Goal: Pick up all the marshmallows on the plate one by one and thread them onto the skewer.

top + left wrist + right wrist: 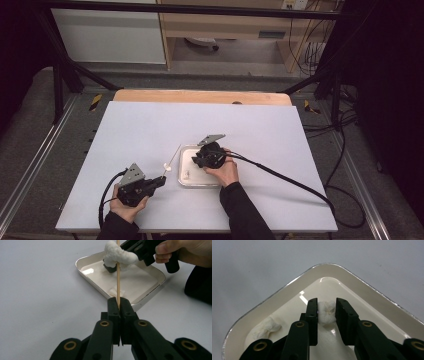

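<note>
While the left gripper (118, 305) sits low on the white table (135, 130) with its jaws pressed together on the end of a thin wooden skewer (118, 277), the skewer runs up and away from it toward the tray. One white puffy piece (117, 254) is threaded on the skewer partway up; in the high view that piece (168, 168) hangs just left of the tray (186, 150), over the table.

Right gripper (326, 310) is down inside the shallow cream tray (352, 282), near one corner. Its jaws are narrowed around a second white lump (326, 312): left pad touches it, right pad is right at its edge, so it reads as a light pinch. No earlier picture to compare.

Another loose white lump (265, 328) lies on the tray floor to the left of the right gripper's jaws, apart from them. In the left gripper view a small white bit (113, 292) also lies in the tray near its closest rim, behind the skewer.

The person's right hand (225, 170) wraps the right gripper over the tray; the left hand (125, 205) holds the left gripper near the table's front edge. The two grippers are apart, with the skewer between them.
</note>
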`<state>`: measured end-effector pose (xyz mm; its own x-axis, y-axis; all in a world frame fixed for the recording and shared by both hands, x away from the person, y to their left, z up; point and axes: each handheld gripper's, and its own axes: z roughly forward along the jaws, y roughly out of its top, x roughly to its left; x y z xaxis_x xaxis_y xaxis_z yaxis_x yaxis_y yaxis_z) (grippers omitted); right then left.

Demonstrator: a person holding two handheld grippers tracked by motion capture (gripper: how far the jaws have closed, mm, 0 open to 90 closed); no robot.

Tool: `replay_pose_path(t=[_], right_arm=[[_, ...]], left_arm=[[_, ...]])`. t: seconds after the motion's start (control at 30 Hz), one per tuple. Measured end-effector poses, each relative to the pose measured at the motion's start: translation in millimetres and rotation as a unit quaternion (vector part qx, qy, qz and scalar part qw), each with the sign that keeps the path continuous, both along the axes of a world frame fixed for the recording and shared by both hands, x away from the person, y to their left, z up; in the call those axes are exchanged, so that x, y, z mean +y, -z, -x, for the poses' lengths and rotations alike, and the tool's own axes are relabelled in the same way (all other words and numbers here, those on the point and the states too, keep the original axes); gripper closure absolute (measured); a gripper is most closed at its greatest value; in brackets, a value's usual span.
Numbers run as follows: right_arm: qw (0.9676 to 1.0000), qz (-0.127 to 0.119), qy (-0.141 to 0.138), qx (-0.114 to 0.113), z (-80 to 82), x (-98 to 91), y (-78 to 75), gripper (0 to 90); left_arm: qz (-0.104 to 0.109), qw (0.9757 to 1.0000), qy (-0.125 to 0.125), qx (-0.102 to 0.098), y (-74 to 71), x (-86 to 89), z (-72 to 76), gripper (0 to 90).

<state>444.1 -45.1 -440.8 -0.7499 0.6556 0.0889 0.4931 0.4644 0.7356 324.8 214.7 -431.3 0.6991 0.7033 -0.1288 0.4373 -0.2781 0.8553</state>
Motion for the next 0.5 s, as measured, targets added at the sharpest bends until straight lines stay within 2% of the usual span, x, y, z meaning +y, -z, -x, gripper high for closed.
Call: replay_pose_path(t=[0.23,0.5], right_arm=[[0.9994,-0.034,-0.004,-0.001,6.0,-9.6,-20.3,73.6],[0.9980,-0.062,-0.010,-0.003,13.6,-22.3,-35.6,74.4]], left_arm=[[0.001,1.0000,0.003,-0.001,0.1,-1.3,0.2,88.8],[0.002,1.0000,0.007,-0.002,0.1,-3.7,1.0,88.8]])
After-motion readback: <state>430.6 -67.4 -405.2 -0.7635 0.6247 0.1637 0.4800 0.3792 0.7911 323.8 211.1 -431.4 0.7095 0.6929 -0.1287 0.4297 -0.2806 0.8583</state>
